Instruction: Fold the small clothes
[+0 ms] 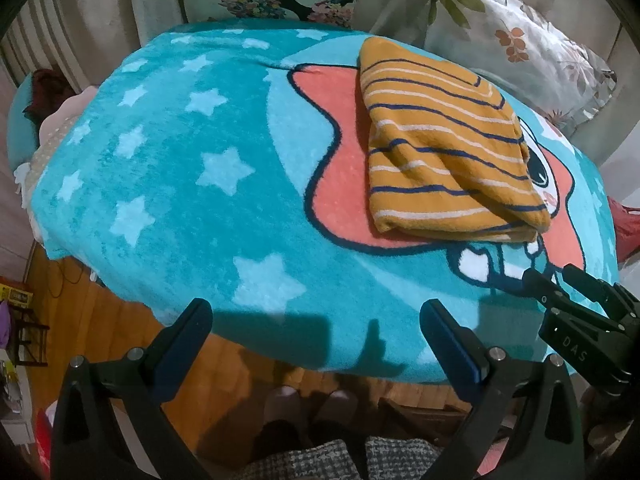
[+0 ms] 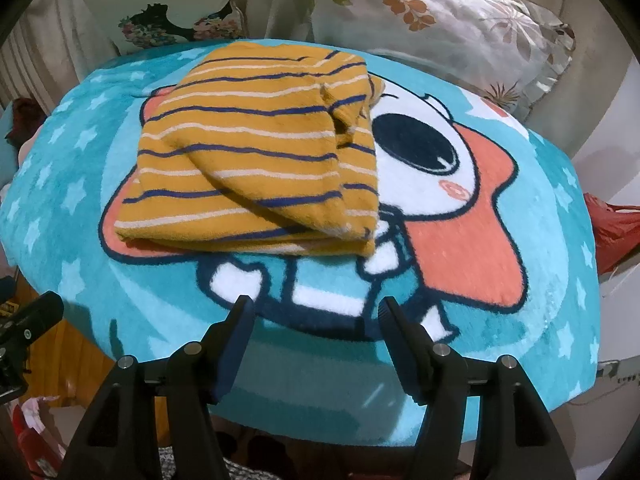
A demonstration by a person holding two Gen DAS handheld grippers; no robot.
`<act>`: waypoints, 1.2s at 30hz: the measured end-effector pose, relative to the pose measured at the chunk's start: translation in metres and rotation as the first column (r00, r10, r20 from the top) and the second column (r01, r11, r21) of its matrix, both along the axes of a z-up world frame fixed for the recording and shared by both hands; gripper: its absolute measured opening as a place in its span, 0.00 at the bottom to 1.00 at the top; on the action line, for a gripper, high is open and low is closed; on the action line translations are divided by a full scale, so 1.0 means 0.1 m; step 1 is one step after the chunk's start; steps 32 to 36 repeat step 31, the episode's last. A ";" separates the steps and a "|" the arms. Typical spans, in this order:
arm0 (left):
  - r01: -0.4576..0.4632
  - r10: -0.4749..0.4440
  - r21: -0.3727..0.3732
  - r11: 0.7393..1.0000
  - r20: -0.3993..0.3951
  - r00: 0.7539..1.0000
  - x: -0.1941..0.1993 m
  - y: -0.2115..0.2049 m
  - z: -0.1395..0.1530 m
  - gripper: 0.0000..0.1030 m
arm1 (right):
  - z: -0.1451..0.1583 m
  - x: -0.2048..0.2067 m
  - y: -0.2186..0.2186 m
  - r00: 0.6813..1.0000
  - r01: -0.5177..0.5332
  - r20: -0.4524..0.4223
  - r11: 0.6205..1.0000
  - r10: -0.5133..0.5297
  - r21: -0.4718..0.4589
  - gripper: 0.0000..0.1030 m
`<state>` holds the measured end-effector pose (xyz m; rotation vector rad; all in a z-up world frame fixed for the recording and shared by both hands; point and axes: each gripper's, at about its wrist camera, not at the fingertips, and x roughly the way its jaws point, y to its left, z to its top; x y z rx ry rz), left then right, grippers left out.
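Observation:
A mustard-yellow garment (image 1: 444,148) with navy and white stripes lies folded into a thick bundle on a teal star-print blanket (image 1: 180,168). In the right wrist view the same garment (image 2: 256,168) lies ahead of my right gripper (image 2: 316,306), whose jaws stand apart with nothing between them, above the blanket (image 2: 560,320) short of the garment's near edge. My left gripper (image 1: 316,308) is open and empty over the blanket's front edge, well left of the garment. The right gripper (image 1: 554,276) shows at the lower right of the left wrist view.
Floral pillows (image 2: 432,20) lean behind the blanket. A wooden floor (image 1: 92,320) and a person's slippered feet (image 1: 308,404) lie below the front edge. Red cloth (image 2: 616,224) sits at the right, clutter at the left floor.

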<state>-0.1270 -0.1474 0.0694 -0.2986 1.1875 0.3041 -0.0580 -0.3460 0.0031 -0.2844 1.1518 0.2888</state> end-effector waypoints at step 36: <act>0.037 -0.036 0.022 0.999 -0.031 0.999 0.20 -0.27 -0.04 1.00 | -0.08 0.09 -0.17 1.000 -0.004 -0.005 1.000 0.004 0.003 0.67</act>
